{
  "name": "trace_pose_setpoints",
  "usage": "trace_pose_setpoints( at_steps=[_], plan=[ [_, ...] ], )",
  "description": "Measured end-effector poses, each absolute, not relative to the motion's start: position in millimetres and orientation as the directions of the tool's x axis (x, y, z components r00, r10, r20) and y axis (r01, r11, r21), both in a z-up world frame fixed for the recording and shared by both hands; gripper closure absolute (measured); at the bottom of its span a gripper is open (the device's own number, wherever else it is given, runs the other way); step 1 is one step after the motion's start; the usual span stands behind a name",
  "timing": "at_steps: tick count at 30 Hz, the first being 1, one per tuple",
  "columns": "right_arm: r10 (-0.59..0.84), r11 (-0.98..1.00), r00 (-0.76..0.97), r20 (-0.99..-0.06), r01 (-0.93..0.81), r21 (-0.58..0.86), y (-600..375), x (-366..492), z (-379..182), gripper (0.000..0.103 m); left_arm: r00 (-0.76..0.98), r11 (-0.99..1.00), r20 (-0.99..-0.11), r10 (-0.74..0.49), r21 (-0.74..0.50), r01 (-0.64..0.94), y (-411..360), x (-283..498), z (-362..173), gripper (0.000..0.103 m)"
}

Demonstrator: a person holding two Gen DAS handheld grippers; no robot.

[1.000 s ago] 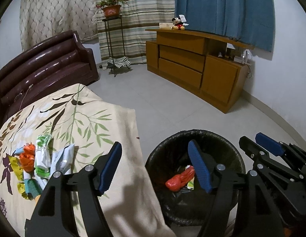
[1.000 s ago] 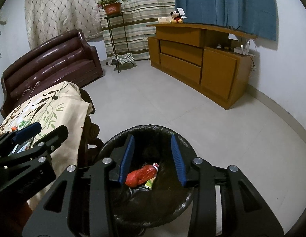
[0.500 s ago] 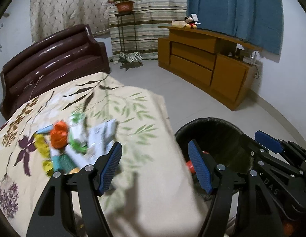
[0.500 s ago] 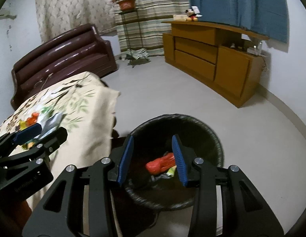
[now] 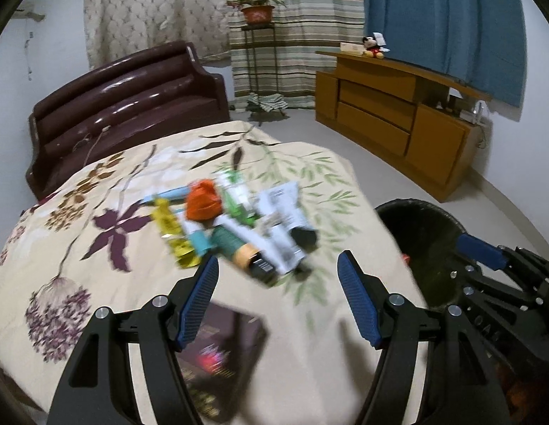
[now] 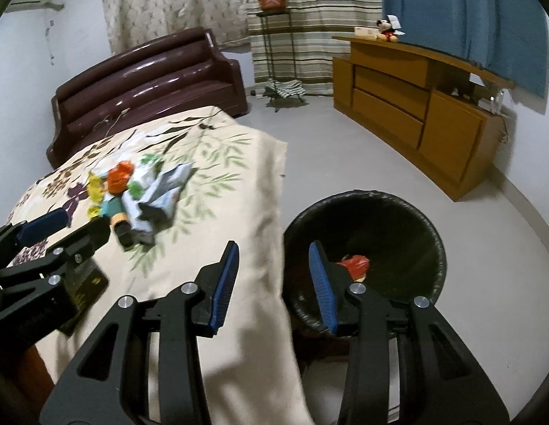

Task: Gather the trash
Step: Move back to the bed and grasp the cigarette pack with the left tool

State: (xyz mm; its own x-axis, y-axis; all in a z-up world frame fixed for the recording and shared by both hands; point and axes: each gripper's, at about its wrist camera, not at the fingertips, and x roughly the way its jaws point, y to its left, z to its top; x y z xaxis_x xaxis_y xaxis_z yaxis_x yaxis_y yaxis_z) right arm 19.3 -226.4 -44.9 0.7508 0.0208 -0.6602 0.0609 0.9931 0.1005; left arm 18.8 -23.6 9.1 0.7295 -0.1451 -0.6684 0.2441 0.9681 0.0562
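A heap of wrappers (image 5: 235, 226) lies near the middle of a table covered by a floral cloth (image 5: 97, 191), an orange crumpled piece (image 5: 202, 201) on top, with yellow, green, teal and white packets pressed around it; motion blur hides their labels. A dark, flat packet (image 5: 221, 357) rests apart from the heap at the table's near edge. The left gripper (image 5: 278, 297) hangs above the cloth on the near side of the heap, its blue-padded jaws spread wide and holding nothing. Just off the table's right edge stands a black-lined bin (image 6: 366, 255) on the floor, a red wrapper (image 6: 355, 264) lying inside. The right gripper (image 6: 272, 281) is poised over the table's right edge and the bin's rim, jaws parted and empty. Beyond the table are a maroon sofa (image 5: 125, 106), a potted plant (image 5: 256, 10) on a stand, and a wooden cabinet (image 5: 398, 120) topped by a plush toy (image 5: 373, 47).
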Motion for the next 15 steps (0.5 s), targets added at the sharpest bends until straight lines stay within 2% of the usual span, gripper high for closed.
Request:
trace_pose_setpoints(
  at_steps=[4, 15],
  plan=[
    [0.036, 0.995, 0.75, -0.66, 0.034, 0.092, -212, 14, -44, 0.062, 0.735, 0.977, -0.669, -0.11, 0.064, 0.205, -2, 9, 7, 0.031],
    [0.053, 0.998, 0.736, -0.675, -0.012, 0.066, -185, 3, -47, 0.062, 0.722, 0.98, -0.686, -0.09, 0.068, 0.188, 29, -6, -7, 0.03]
  ],
)
